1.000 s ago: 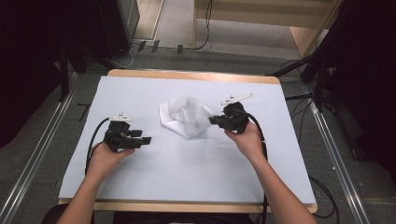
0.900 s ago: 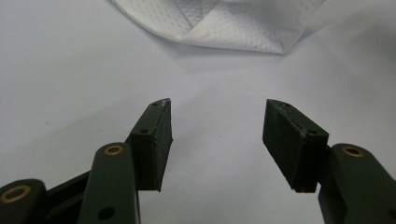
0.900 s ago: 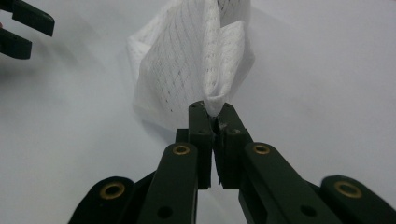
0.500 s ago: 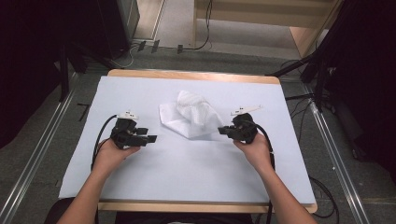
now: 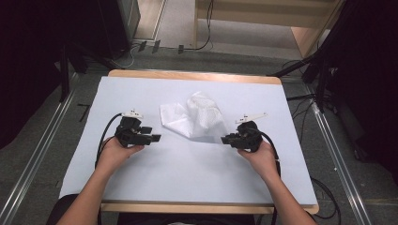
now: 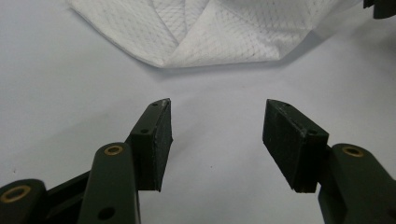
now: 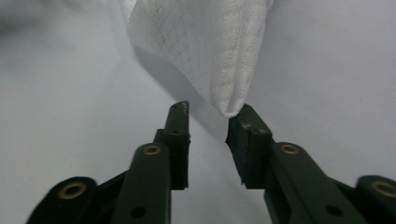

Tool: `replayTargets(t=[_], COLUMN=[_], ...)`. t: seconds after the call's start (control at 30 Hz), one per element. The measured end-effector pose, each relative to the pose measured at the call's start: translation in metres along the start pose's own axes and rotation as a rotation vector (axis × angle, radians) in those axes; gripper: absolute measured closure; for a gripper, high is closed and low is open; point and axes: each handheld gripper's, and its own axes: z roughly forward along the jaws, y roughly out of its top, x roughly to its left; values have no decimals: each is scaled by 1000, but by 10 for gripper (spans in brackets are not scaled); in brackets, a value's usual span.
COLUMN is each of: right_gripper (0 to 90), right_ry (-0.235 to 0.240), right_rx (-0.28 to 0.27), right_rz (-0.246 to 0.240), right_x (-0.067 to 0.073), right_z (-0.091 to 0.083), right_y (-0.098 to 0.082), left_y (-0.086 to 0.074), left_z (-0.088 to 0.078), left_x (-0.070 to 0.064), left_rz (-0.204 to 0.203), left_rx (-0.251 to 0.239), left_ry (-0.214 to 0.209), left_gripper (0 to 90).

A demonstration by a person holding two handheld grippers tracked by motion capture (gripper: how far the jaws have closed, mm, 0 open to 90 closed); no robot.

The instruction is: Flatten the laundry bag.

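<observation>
A white mesh cloth (image 5: 192, 116) is lying crumpled in the middle of the table (image 5: 187, 178), on its pale sheet, bunched up higher at the centre with a flatter flap spreading toward the left.

The left gripper (image 5: 152, 138) is sitting low over the sheet just left of the cloth, jaws pointing right toward it. In the left gripper view the gripper (image 6: 217, 135) is standing wide open, nothing between the pads, and the cloth (image 6: 210, 28) edge is lying a little ahead of the tips, apart from them.

The right gripper (image 5: 226, 139) is sitting at the cloth's right lower edge, jaws pointing left. In the right gripper view the gripper (image 7: 210, 123) is partly open; its jaws have just been opening. A folded corner of the cloth (image 7: 205, 46) is hanging down to just at the tips, its point right beside the right-hand jaw's tip, maybe brushing it, but the pads are not pressing on it. Nothing is clamped.

Both hands are wrapping the gripper bodies, forearms coming in from the near edge, cables trailing back from each gripper.
</observation>
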Motion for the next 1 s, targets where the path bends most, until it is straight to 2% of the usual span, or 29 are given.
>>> replayTargets(t=[0.03, 0.1, 0.13, 0.2, 0.23, 0.53, 0.6, 0.73, 0.8, 0.9, 0.93, 1.0], right_gripper=[663, 657, 648, 645, 644, 633, 617, 613, 604, 588, 575, 594], right_ry=[-3, -9, -25, -30, -46, -76, -69, -72, -62, -66, -68, -72], right_rx=[-10, -13, -25, -31, -48, -90, -110, -112, -102, -89, -70, -55], right_rz=[5, -1, -7, -9, -13, 1, 21, 16, 10, 10, 17, 26], right_x=[-1, -1, -2, -2, -2, -8, -13, -14, -14, -14, -15, -17], right_z=[-7, -9, -19, -22, -31, -44, -45, -41, -34, -28, -19, -13], right_y=[-3, -4, -5, -4, -2, 10, 20, 31, 40, 44, 47, 49], left_y=[1, 1, 2, 2, 2, 3, 3, 4, 4, 4, 4, 4], left_z=[0, 1, 1, 1, 2, 2, 5, 5, 5, 5, 5, 5], left_x=[0, 0, 0, 0, 0, 1, 0, -1, -1, -1, -1, -1], left_rz=[2, 4, 6, 5, 4, 5, 4, 7, 6, 6, 7, 3], left_rx=[0, 1, 1, -1, 0, 6, 8, 8, 9, 9, 8, 3], left_ry=[-3, -3, -3, -2, -1, 2, 3, 1, 1, 2, 2, 1], left_gripper=[433, 433, 432, 432, 432, 432, 432, 432, 432, 432, 432, 433])
